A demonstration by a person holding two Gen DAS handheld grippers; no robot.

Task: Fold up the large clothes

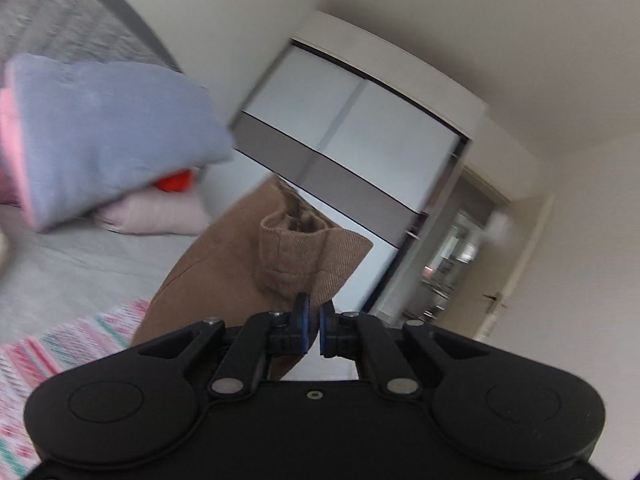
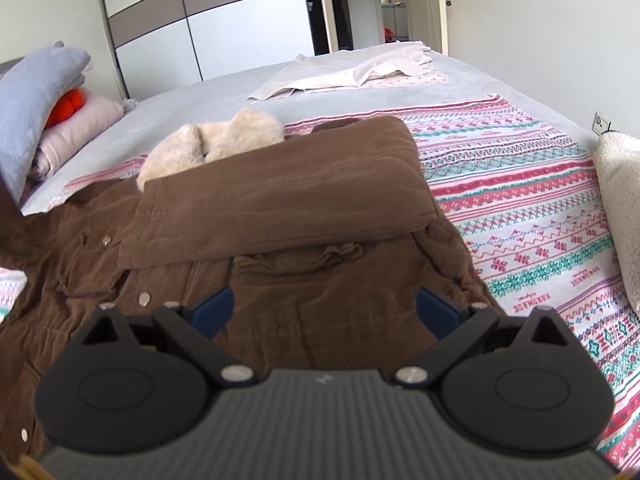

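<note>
A large brown coat (image 2: 280, 220) with a cream fur hood (image 2: 216, 142) lies on the patterned blanket (image 2: 520, 208) on the bed. One side with its sleeve is folded across the chest. My right gripper (image 2: 325, 312) is open just above the coat's lower body, empty. My left gripper (image 1: 314, 326) is shut on the cuff of the other brown sleeve (image 1: 296, 248) and holds it lifted in the air, with the sleeve hanging back toward the bed.
A blue-grey pillow (image 1: 104, 136) lies on pink bedding with an orange toy (image 2: 70, 106) at the bed's head. A folded white cloth (image 2: 360, 70) lies at the far end. A cream fleece item (image 2: 620, 200) sits on the right. A wardrobe (image 1: 352, 136) and a doorway stand behind.
</note>
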